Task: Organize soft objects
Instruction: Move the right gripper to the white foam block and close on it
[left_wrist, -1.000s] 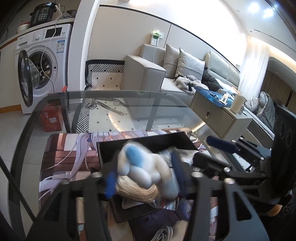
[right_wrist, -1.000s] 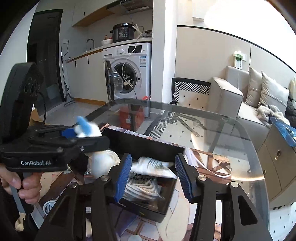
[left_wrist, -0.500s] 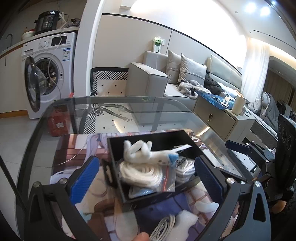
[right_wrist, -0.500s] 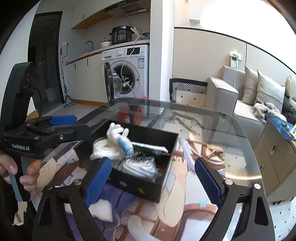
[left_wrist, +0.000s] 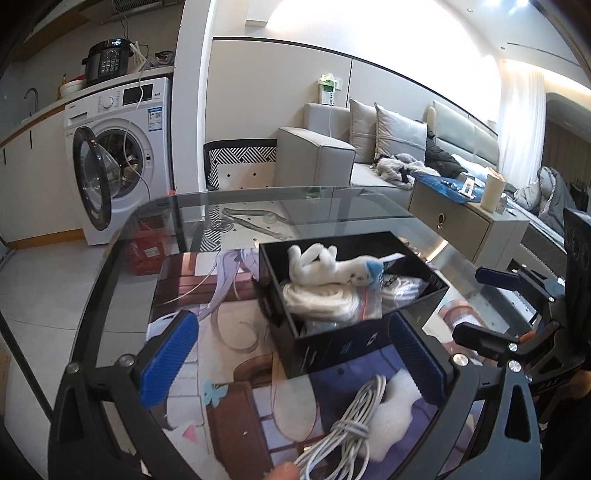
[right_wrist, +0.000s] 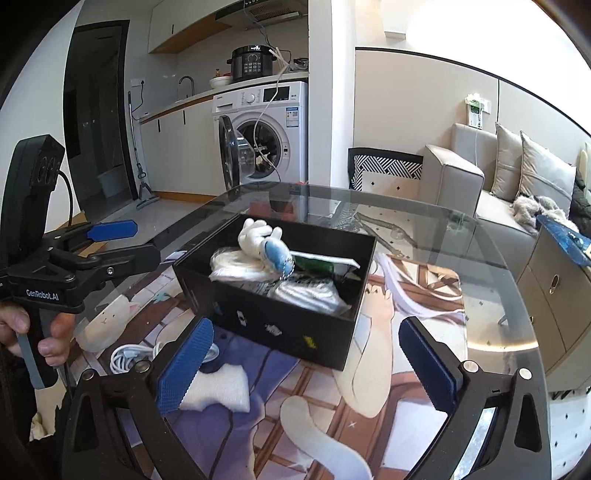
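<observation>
A black box (left_wrist: 334, 347) (right_wrist: 280, 326) stands on a printed mat on the glass table. In it a white plush toy with a blue tip (left_wrist: 332, 264) (right_wrist: 264, 242) lies on top of bagged white soft items (left_wrist: 325, 301) (right_wrist: 310, 295). My left gripper (left_wrist: 295, 362) is open and empty, in front of the box. My right gripper (right_wrist: 306, 363) is open and empty, also in front of the box. A white soft pad (left_wrist: 397, 410) (right_wrist: 218, 387) and a coiled white cable (left_wrist: 343, 432) (right_wrist: 129, 356) lie on the mat near the grippers.
The round glass table's edge (left_wrist: 258, 192) (right_wrist: 406, 201) curves behind the box. A washing machine (left_wrist: 118, 155) with its door open stands beyond, a grey sofa (left_wrist: 369, 155) to the right. The other gripper shows at each view's side, the right one (left_wrist: 524, 314) and the left one (right_wrist: 74, 258).
My left gripper let go of the plush toy, which now lies in the box. Both grippers opened wide and drew back from the box.
</observation>
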